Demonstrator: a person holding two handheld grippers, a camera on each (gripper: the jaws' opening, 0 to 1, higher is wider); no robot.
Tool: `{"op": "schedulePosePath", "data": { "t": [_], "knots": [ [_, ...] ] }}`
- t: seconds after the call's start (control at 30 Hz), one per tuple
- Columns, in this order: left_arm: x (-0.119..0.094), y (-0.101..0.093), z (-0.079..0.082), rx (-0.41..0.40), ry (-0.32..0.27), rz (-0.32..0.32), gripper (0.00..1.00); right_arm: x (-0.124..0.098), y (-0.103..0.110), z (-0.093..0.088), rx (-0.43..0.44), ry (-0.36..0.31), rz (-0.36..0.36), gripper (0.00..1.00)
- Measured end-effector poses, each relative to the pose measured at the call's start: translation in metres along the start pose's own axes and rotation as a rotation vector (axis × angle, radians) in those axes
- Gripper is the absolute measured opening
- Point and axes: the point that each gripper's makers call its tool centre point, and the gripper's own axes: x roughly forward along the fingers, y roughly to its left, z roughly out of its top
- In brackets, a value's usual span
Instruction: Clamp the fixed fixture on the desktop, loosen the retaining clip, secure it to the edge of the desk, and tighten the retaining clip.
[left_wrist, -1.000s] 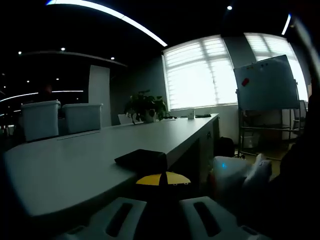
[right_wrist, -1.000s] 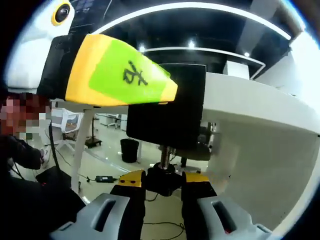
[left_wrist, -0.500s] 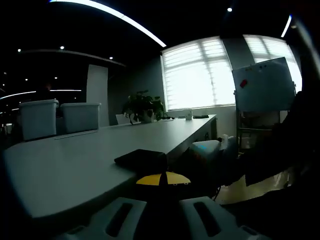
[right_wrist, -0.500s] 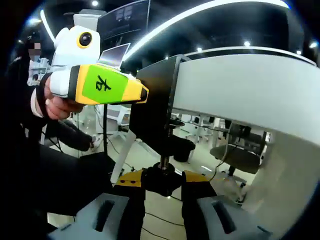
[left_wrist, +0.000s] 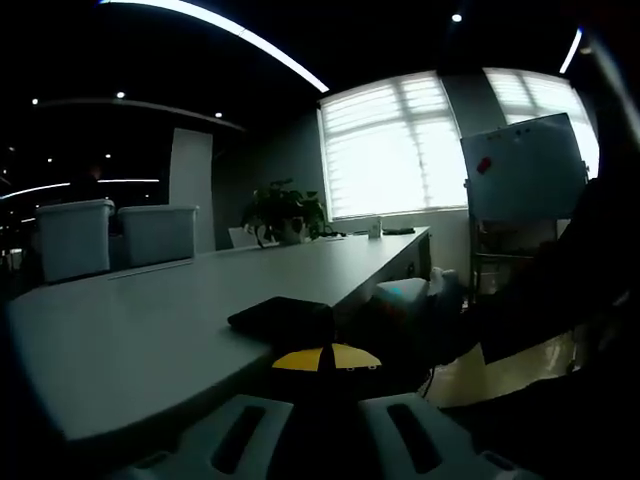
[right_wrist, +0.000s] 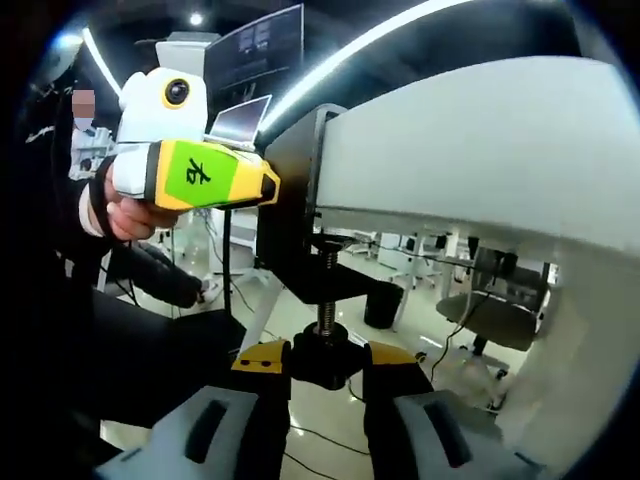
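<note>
A long pale surface (left_wrist: 190, 310) stretches ahead of my left fingers (left_wrist: 250, 425). The black fixture (left_wrist: 283, 318) sits at its near edge just beyond them; two bins (left_wrist: 120, 238) and a plant (left_wrist: 288, 212) stand farther off.

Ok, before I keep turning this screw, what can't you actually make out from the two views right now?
- Right gripper view: whether the clamp pad touches the desk underside; the bracket hides the contact.
- Right gripper view: the knob sits between the right gripper jaws; the grip itself is hidden.
- Left gripper view: what the left gripper jaws pinch; too dark.
</note>
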Motion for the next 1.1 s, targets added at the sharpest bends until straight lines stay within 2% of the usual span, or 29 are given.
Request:
{"op": "schedulePosePath", "data": {
  "t": [0.13,0.2,0.3,0.37,0.43,0.53,0.67,0.73,0.77,0.83,0.9,0.97,1.1],
  "knots": [
    [0.0,0.0,0.0,-0.013,-0.006,0.002,0.01,-0.003,-0.002,-0.004,0.021,0.02,-0.094,0.25],
    [0.0,0.0,0.0,-0.015,-0.008,0.003,0.01,-0.003,0.002,-0.007,0.035,0.024,-0.115,0.26],
    [0.0,0.0,0.0,-0.017,-0.01,0.0,0.01,-0.007,0.0,-0.008,0.145,-0.033,-0.244,0.29],
    [0.0,0.0,0.0,-0.019,-0.011,-0.003,0.01,-0.008,-0.007,-0.02,0.087,0.014,-0.316,0.29],
    [0.0,0.0,0.0,-0.021,-0.013,-0.006,0.01,-0.01,-0.01,-0.028,0.096,0.044,-0.39,0.34],
    [0.0,0.0,0.001,-0.025,-0.016,-0.009,0.01,-0.014,-0.008,-0.022,0.108,0.006,-0.503,0.37],
    [0.0,0.0,0.001,-0.033,-0.023,-0.01,0.01,-0.018,-0.005,-0.017,0.104,-0.001,-0.651,0.43],
    [0.0,0.0,0.001,-0.031,-0.025,-0.011,0.01,-0.015,-0.004,-0.01,0.062,0.002,-0.677,0.45],
    [0.0,0.0,0.001,-0.034,-0.027,-0.012,0.01,-0.016,-0.007,-0.006,0.083,-0.013,-0.721,0.46],
    [0.0,0.0,0.001,-0.036,-0.029,-0.011,0.01,-0.013,-0.01,-0.002,0.12,-0.04,-0.765,0.48],
    [0.0,0.0,0.001,-0.037,-0.029,-0.01,0.01,-0.014,-0.012,-0.002,0.118,-0.029,-0.826,0.49],
    [0.0,-0.001,0.001,-0.031,-0.027,-0.011,0.01,-0.017,-0.016,0.003,0.106,-0.045,-0.889,0.5],
    [0.001,-0.001,0.001,-0.03,-0.027,-0.012,0.01,-0.017,-0.021,0.001,0.161,-0.045,-0.938,0.5]
  ]
}}
